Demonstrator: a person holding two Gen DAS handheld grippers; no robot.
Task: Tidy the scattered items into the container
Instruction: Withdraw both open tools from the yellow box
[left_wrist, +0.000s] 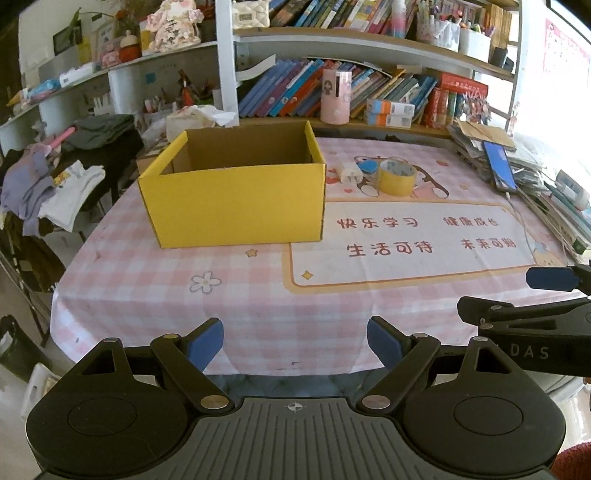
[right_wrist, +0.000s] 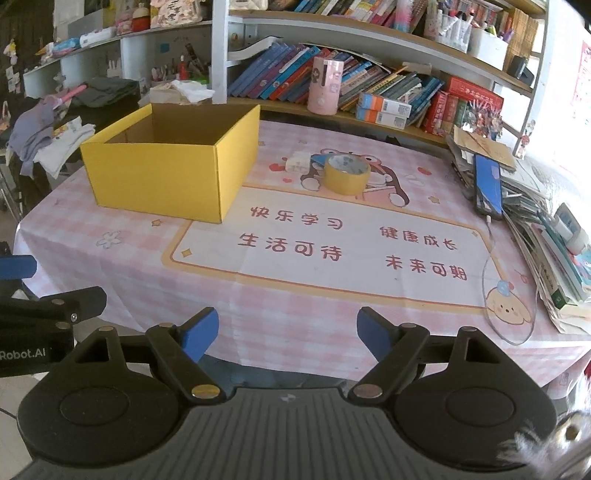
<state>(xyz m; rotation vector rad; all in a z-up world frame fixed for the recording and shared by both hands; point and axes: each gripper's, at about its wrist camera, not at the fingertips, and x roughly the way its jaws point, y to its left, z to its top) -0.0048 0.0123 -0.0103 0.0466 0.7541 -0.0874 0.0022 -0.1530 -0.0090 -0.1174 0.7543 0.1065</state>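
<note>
At the near edge of the tabletop: both grippers hang side by side, above the pink checked cloth, holding nothing.
Left gripper: fingers spread wide apart, blue pads facing each other across a bare gap; pointed toward the yellow box.
Right gripper: fingers likewise wide apart, nothing between them; its side shows at the right border of the left wrist view.
Yellow box: an open cardboard container standing upright toward the far left part of the tabletop; the part of the interior that shows is brown and bare.
Tape roll: a yellow roll lying flat on the cartoon print, toward the far edge, right of the box and apart from it.
White block: a small pale item just beside the tape roll on its left, between the roll and the box; what it is cannot be told.
Blue piece: a small blue thing between block and roll, partly hidden.
Right edge of the tabletop: a stack of books and papers with a phone on top, its cable trailing over the cloth.
Behind the far edge: a bookshelf with a pink cylinder.
</note>
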